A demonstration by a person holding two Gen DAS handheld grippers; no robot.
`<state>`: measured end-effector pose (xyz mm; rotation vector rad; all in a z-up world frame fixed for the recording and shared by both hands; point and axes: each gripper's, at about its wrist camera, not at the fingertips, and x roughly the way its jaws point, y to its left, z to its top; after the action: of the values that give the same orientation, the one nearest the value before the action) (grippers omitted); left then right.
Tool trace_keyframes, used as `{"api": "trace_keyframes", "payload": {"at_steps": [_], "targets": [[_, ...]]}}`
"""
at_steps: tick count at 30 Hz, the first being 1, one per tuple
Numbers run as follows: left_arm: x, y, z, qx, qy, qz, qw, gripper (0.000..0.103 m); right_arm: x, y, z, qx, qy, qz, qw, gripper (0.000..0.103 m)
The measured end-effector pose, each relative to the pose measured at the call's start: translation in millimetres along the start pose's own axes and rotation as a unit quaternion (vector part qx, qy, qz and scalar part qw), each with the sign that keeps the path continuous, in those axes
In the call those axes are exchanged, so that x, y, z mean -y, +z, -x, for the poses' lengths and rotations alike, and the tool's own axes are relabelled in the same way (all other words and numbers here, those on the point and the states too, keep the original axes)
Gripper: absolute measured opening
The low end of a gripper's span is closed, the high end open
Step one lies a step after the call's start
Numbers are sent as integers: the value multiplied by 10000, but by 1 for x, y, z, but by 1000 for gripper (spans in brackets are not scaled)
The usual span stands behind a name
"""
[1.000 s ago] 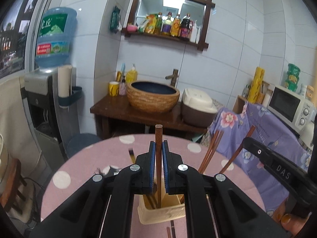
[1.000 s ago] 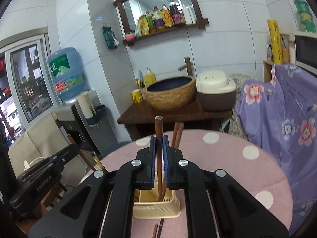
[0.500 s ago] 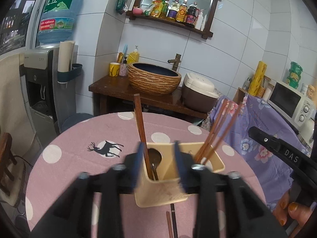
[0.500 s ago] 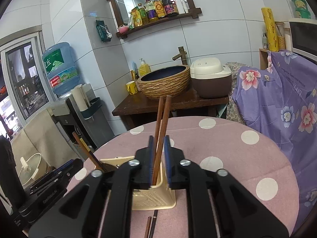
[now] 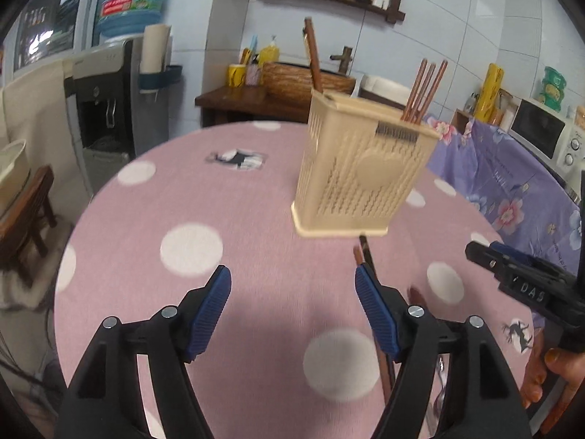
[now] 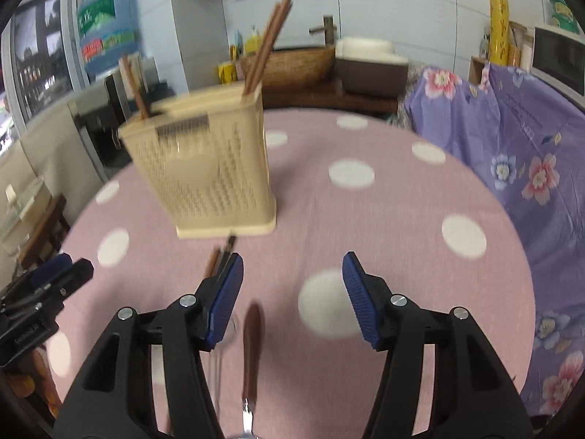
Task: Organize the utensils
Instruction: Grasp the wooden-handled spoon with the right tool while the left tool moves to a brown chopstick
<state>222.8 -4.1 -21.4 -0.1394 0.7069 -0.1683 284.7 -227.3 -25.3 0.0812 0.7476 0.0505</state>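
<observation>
Hovering with jaws wide and empty, left gripper and right gripper just short of beige holder on table, presumably ready for loose chopsticks lying at holder's base.

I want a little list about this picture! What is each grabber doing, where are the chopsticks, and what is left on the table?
left gripper: open, holding nothing
right gripper: open, holding nothing
utensil holder: beige, standing on the pink dotted table
chopsticks in holder: a bunch at one end, one single stick at the other
loose chopsticks: lying on the table in front of the holder
brown-handled utensil: lying on the table near the right gripper; type unclear
</observation>
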Motion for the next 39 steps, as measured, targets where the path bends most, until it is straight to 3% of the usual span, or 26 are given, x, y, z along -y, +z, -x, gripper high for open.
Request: {"api": "trace_keyframes", "payload": {"at_steps": [5, 15, 20, 27, 39], "targets": [[1, -21, 2, -133, 179, -172, 9996, 70, -14, -41, -13, -521, 21, 213, 9984, 47], [-5, -33, 9, -176, 135, 15, 9998, 70, -35, -54, -33, -914, -119, 525, 9944, 36], [-2, -35, 6, -216, 116, -14, 9997, 70, -42, -57, -40, -962, -128, 647, 9932, 32], [4, -34, 2, -284, 70, -125, 9995, 70, -42, -49, -50, -1009, -14, 647, 9928, 16], [41, -20, -33, -684, -211, -658, 9953, 66, -5, -49, -43, -1013, -158, 462, 9937, 16]]}}
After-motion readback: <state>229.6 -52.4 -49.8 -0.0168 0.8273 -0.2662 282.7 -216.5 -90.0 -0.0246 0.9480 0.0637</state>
